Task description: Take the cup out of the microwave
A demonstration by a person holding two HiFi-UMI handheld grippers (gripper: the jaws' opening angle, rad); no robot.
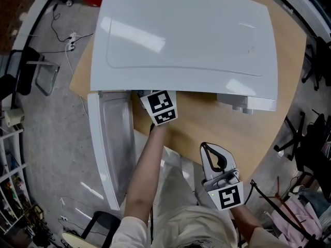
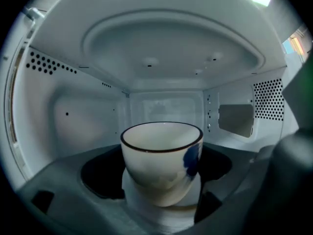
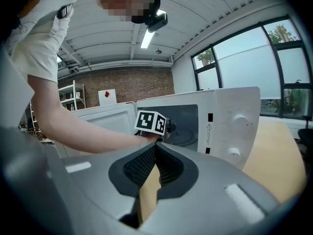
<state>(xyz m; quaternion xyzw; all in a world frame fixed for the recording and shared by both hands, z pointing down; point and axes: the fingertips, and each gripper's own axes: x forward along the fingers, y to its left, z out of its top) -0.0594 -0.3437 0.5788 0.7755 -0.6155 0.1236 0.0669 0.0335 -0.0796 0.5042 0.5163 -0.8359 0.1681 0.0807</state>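
Cup (image 2: 161, 163) sits deep in the microwave (image 1: 181, 40), upright on a white round stand (image 2: 164, 214) at the middle of the dark floor recess. The microwave takes up the far half of the counter (image 1: 191, 128); its door (image 1: 111, 143) is swung fully open past the counter's left edge.

Left hand-held gripper (image 1: 161, 107): reached in through the door opening, jaws spread wide. The cup stands between them, and we see neither pad touching it. Nothing is held.

Right hand-held gripper (image 1: 213, 156): hovers over the counter's near edge, right of the door, jaws together, nothing in them.

Notes on the cup:
- White, dark line around the rim, blue blotch on its right side. No handle visible from this side.
- We judge it glazed ceramic: stiff, brittle if knocked against the cavity wall, and slick under the pads.
- Looks empty as far as we can see in, so probably light to moderate in weight; the bottom is out of sight.
- The wall tapers toward the foot. A low grip would likely squeeze it upward and out, so we would close on the widest band just under the rim, one pad on each side.
- Lift it clear of the stand before drawing back.
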